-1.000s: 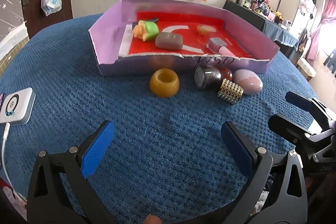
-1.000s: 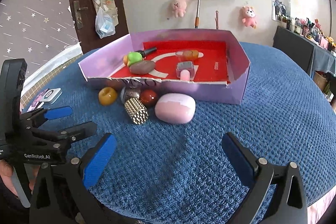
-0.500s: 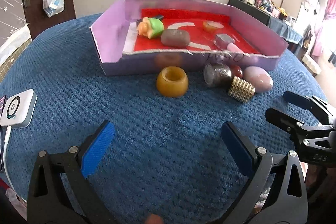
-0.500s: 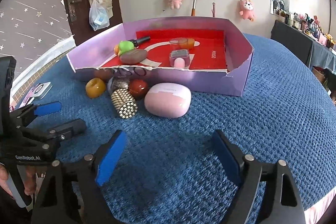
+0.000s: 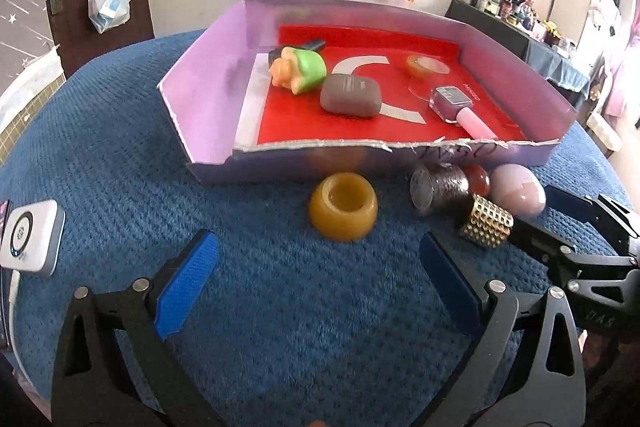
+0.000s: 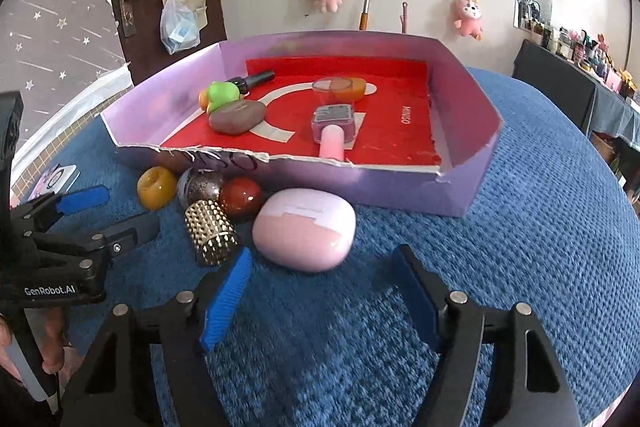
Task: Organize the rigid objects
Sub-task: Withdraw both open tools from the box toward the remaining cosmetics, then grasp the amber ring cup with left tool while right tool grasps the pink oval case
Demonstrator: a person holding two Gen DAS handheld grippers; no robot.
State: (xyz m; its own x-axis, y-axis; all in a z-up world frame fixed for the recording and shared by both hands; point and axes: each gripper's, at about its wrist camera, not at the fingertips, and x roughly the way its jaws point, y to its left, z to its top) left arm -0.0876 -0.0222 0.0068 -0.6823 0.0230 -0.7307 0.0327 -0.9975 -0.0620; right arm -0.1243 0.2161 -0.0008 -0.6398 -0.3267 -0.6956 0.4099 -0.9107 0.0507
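Five small things lie in the lilac tray: a green-and-orange toy, a dark bottle, a grey-brown case, an orange jar and a pink-capped bottle whose cap points at the torn front wall. Just outside, the pink case lies crosswise on the blue cloth, ahead of the right gripper, whose jaws have just been closing, nothing between them. The left gripper is spread, empty.

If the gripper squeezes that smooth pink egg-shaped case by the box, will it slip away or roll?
The pink case looks glossy and rounded, so it might squirt out of the right gripper unless squeezed across its middle. It sits on a flattish side on the nubbly blue cloth, so it probably won't roll far. It looks hard, not squashy.
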